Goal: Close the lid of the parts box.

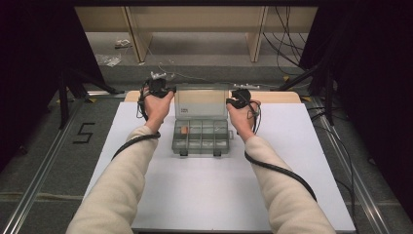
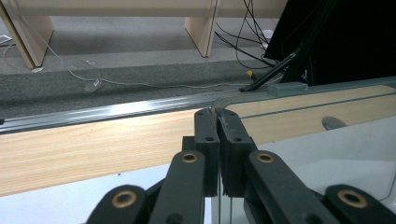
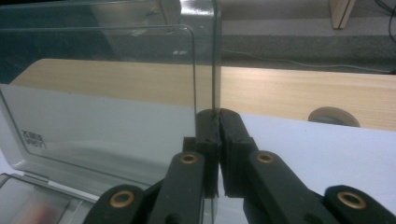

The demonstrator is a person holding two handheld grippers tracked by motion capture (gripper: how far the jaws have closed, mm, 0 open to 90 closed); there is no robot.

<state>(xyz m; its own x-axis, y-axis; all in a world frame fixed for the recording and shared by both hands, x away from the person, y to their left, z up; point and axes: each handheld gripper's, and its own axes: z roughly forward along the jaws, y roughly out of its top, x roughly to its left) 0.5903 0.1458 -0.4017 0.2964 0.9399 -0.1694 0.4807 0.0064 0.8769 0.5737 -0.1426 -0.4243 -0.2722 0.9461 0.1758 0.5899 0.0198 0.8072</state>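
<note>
The box (image 1: 200,137) is a clear plastic compartment case lying near the far middle of the white surface (image 1: 219,195), with its long axis running left to right. Its lid (image 1: 201,101) stands open, roughly upright, hinged along the far edge of the tray; the two latches point toward the near edge. The tray is divided into small compartments; one on the left holds something orange, and what is in the others cannot be made out. The left gripper (image 1: 171,90) is at the lid's left edge and the right gripper (image 1: 230,101) is at its right edge, so the lid lies between the two. In the left gripper view, the left gripper (image 2: 217,122) has its jaws closed together on the thin edge of the lid (image 2: 327,163), near a rounded corner. In the right gripper view, the right gripper (image 3: 217,122) is likewise clamped on the edge of the lid (image 3: 102,116), which rises above the jaws; a small label shows at the lid's lower left.
</note>
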